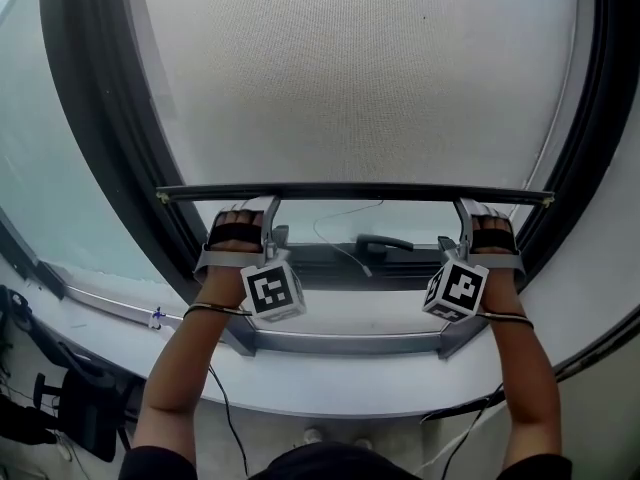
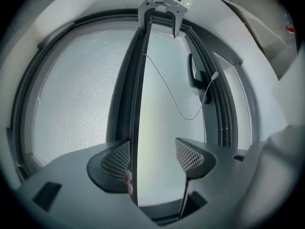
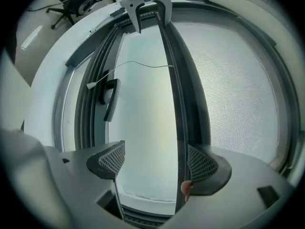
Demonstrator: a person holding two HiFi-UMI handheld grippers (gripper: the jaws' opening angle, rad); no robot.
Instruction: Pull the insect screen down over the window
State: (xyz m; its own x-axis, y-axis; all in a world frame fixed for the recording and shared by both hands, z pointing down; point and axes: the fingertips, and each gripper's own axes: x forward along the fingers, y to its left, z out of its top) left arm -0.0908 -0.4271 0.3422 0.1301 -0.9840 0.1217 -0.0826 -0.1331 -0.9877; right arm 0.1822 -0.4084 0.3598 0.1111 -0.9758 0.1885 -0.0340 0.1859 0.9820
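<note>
The left gripper (image 2: pixel 152 157) has its jaws wide apart, hooked over the pull bar (image 1: pixel 350 193) of the insect screen (image 1: pixel 350 78). The bar lies between them, against the mesh-side jaw. The right gripper (image 3: pixel 155 163) hooks the far end the same way, unclamped. Best to draw both ends down evenly and level, so the bar doesn't skew or slip out.

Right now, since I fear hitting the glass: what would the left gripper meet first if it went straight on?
Probably the window pane. The left gripper is open, with the screen bar already between its jaws, close to one side. Ahead of it only pale glass shows, though depth is unclear.
</note>
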